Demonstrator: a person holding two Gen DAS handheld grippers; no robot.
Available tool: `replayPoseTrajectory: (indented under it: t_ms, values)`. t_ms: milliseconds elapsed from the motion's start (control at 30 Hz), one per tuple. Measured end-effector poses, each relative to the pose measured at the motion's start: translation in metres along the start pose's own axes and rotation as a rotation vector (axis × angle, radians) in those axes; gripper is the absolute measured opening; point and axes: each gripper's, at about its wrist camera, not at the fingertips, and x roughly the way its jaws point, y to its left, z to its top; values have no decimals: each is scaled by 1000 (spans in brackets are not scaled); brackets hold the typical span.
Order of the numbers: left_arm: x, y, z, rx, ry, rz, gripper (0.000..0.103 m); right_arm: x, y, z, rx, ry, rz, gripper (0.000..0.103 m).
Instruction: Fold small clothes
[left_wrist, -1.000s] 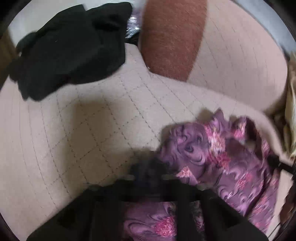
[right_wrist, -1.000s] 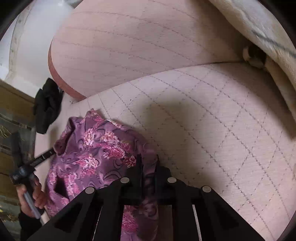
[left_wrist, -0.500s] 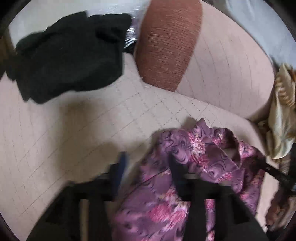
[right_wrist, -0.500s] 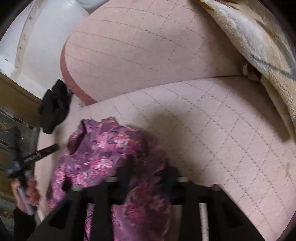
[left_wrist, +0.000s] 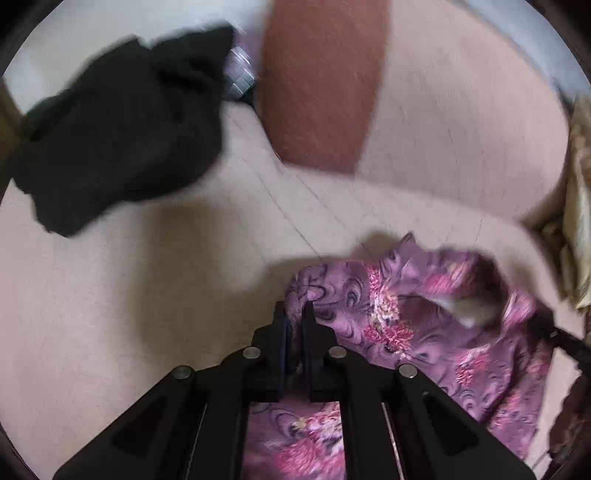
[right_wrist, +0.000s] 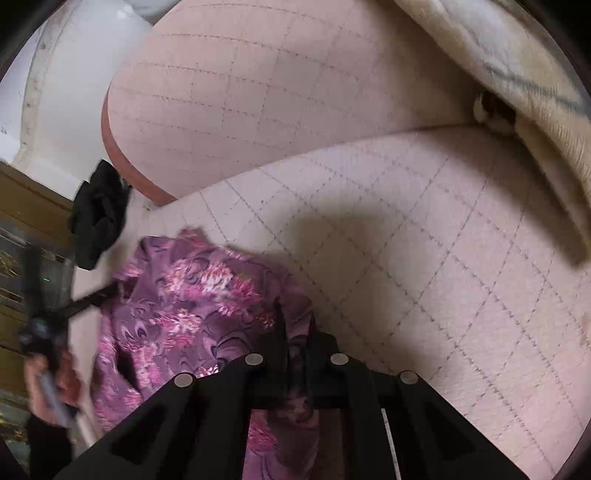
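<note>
Count, this moment: one purple flowered garment (left_wrist: 424, 332), pinched at its near edge ahead of the fingertips in both wrist views; one black garment (left_wrist: 122, 133), heaped far ahead and to the left of the left gripper (left_wrist: 294, 314). Grippers: two, the left one and the right gripper (right_wrist: 297, 325), each with two black fingers closed on purple cloth. Also one pink quilted cushion (right_wrist: 424, 258) under the clothes, one rust-and-pink pillow (left_wrist: 332, 85) ahead, and one cream blanket (right_wrist: 517, 74) to the upper right of the right gripper.
</note>
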Motion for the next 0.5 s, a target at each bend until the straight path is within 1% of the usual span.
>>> replayPoseTrajectory:
  t_ms: [67, 133, 200, 233, 267, 300, 367, 400, 433, 467, 500]
  values:
    - [-26, 20, 5, -33, -13, -38, 6, -13, 2, 2, 20, -25, 33, 6]
    - [-53, 30, 5, -21, -38, -18, 5, -27, 7, 0, 13, -41, 36, 6]
    - [-77, 33, -1, -34, -50, -42, 5, -47, 17, -5, -1, -51, 63, 6]
    - [-104, 33, -14, -38, -76, -75, 5, -61, 23, -11, -10, -64, 74, 6]
    - [-121, 39, -29, -26, -100, -89, 5, -79, 30, -19, -18, -77, 91, 6]
    - [-143, 33, -44, -1, -133, -91, 5, -101, 39, -32, -37, -88, 110, 6]
    - [-200, 20, -91, 51, -207, -110, 5, -150, 61, -70, -114, -124, 111, 6]
    - [-227, 15, -118, 81, -248, -104, 5, -166, 67, -86, -144, -136, 102, 6]
    - [-257, 10, -148, 112, -291, -92, 5, -191, 72, -113, -170, -150, 98, 6]
    - [-278, 3, -175, 140, -317, -80, 5, -210, 72, -138, -180, -158, 112, 6]
    - [-296, -5, -209, 189, -350, -38, 5, -225, 71, -163, -188, -165, 120, 6]
